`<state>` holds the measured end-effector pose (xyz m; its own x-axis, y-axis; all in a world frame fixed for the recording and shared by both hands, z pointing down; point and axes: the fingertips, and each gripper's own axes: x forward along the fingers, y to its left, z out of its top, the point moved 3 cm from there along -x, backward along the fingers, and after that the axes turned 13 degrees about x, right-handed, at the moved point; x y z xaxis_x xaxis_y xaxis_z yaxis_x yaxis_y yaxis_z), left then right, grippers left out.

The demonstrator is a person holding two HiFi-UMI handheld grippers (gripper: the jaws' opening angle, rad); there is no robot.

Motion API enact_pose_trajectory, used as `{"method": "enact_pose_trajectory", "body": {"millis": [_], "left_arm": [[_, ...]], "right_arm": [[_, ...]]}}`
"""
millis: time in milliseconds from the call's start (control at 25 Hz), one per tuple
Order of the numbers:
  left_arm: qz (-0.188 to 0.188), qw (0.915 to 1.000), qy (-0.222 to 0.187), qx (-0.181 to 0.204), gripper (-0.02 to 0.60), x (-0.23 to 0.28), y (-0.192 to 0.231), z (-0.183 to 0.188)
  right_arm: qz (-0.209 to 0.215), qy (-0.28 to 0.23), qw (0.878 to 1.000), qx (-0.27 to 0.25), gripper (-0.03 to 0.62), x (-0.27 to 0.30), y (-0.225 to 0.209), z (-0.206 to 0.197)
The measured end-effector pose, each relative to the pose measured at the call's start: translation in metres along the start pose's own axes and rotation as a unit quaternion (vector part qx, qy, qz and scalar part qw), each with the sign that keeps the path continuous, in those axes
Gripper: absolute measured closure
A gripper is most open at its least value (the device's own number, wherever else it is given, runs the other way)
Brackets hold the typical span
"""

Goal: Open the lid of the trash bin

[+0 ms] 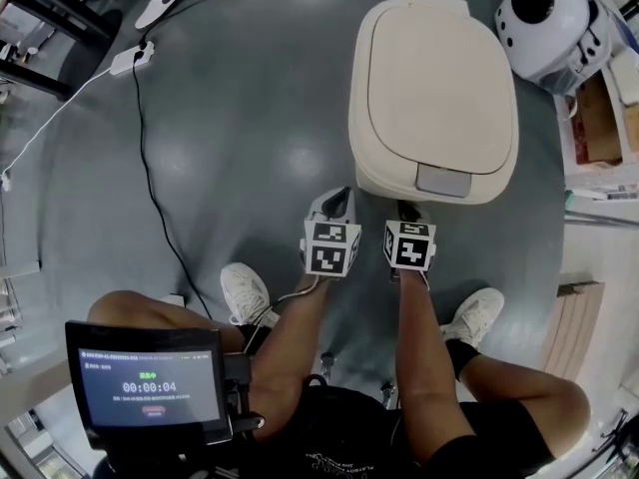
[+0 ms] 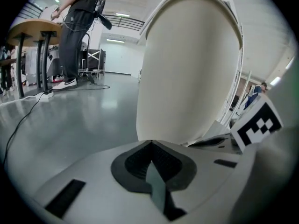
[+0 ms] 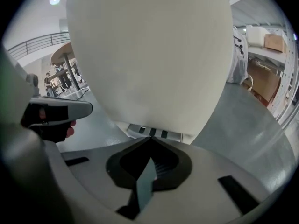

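Left claw: the left gripper (image 1: 337, 202) (image 2: 150, 143) has its jaws pressed together tip to tip with nothing between them. It points at the bin's lower front, left of the grey button.
Right claw: the right gripper (image 1: 407, 211) (image 3: 150, 138) is likewise closed on nothing. Its tips are right up at the bin's foot by a pale slotted strip (image 3: 152, 132); I can't tell whether they touch.
Trash bin: the trash bin (image 1: 371, 158) (image 2: 187, 69) (image 3: 149, 55) stands on the floor just ahead of both grippers. It is smooth, matte, cream plastic with bulging rounded walls.
Lid: the lid (image 1: 434, 78) is down flat, a rounded rectangle with a hinge block at its far edge.
Button: a grey button (image 1: 442, 180) sits on the front rim.
Floor: the floor (image 1: 230, 138) is glossy grey with soft light patches.
Room: there is open floor left of the bin, where a black cable (image 1: 148, 168) and a white power strip (image 1: 133, 58) lie well apart from it. A rounded white machine (image 1: 549, 13) and a cardboard box (image 1: 599, 128) stand near its right side.
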<state>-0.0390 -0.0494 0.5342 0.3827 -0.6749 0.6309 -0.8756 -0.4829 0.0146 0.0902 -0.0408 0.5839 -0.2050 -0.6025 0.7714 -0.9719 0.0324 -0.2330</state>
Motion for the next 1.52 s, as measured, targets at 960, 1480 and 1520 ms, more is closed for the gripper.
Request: {"method": "enact_pose_trajectory", "body": {"millis": [960,1480,1520], "left_arm": [[0.009,0.9998,0.003,0.02,0.584,0.006,0.004,-0.006],[0.0,0.9996,0.004,0.03,0.584,0.008,-0.001,-0.006],[-0.001,0.9995,0.003,0.03,0.584,0.009,-0.001,-0.006]], "right_arm": [[-0.017,0.016,0.999,-0.035,0.589,0.024,-0.009,-0.004],[-0.03,0.023,0.999,-0.023,0.589,0.03,-0.008,-0.008],[-0.031,0.019,0.999,-0.017,0.589,0.03,-0.008,-0.009]]}}
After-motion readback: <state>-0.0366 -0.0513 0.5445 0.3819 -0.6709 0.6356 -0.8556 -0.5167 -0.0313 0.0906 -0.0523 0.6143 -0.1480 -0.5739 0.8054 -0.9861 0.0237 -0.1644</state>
